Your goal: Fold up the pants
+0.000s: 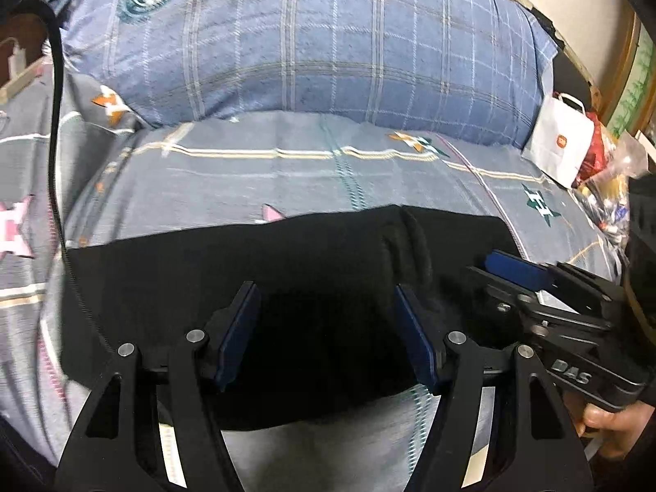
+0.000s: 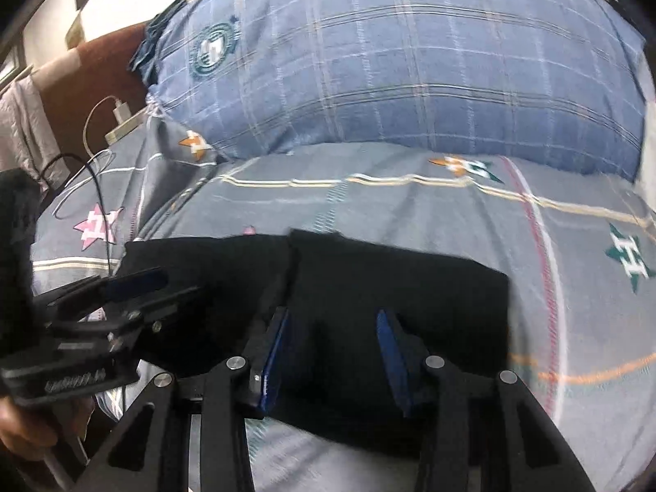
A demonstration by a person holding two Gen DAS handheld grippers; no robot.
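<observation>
Side by side, two black hand-held grippers angle downward over folded black fabric pants (image 1: 287, 287) lying flat near the front of a grey-blue patterned bedsheet (image 1: 328, 172). Left gripper (image 1: 326, 324) hangs with its blue-padded jaws spread wide, gripping nothing. Right gripper (image 2: 334, 358) stands just right of it, jaws partly apart; whether the pads touch the cloth cannot be told. A hand (image 1: 615, 426) grasps the right gripper's handle, another hand (image 2: 28, 422) the left's. A blue plaid pillow (image 2: 410, 61) lies at the far side.
</observation>
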